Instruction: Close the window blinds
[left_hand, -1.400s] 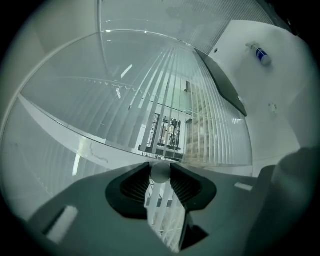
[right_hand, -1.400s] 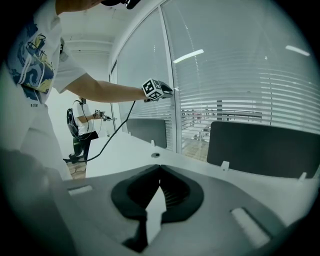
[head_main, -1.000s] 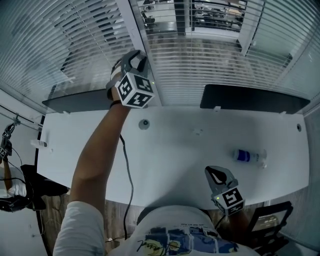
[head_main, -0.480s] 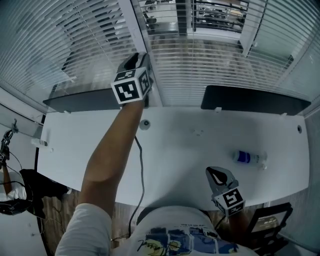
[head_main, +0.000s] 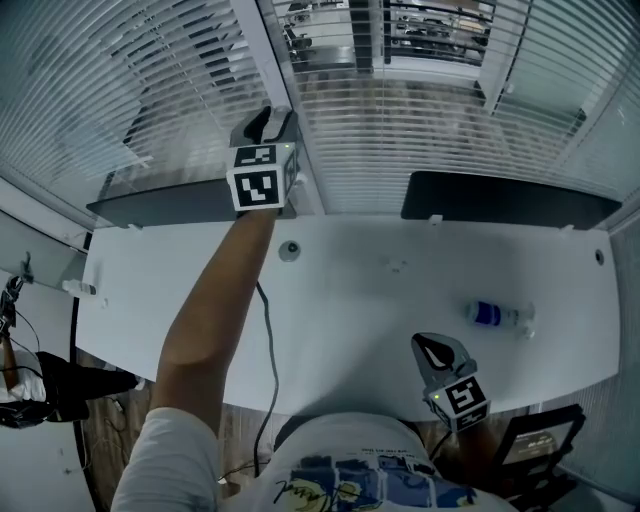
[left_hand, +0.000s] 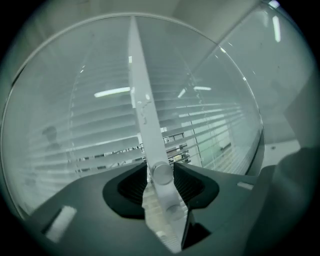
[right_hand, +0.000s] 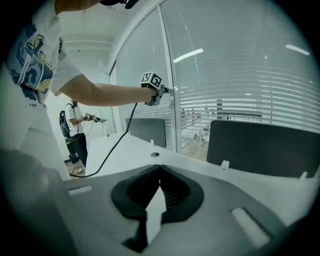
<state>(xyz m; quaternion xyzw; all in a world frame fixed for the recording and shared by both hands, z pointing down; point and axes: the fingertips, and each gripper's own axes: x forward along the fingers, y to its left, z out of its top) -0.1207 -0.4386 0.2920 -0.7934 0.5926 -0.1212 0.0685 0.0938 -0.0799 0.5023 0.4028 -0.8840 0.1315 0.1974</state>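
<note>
White wand (left_hand: 141, 100) of the blinds (head_main: 420, 120) stands between the left gripper's (left_hand: 160, 176) fingers, which have just been opening and sit released around it. The slat-tilting step seems in hand: next, clench and roll the wand. The right gripper (right_hand: 159, 170) is clenched, empty, over the table (head_main: 350, 300).

Office: long white desk (head_main: 350, 300), dark divider screens (head_main: 510, 200), slatted window blinds (head_main: 420, 130).

Head view looks steeply down on the desk (head_main: 350, 300); left gripper view closely faces the blinds (left_hand: 100, 130); right gripper view shares both
</note>
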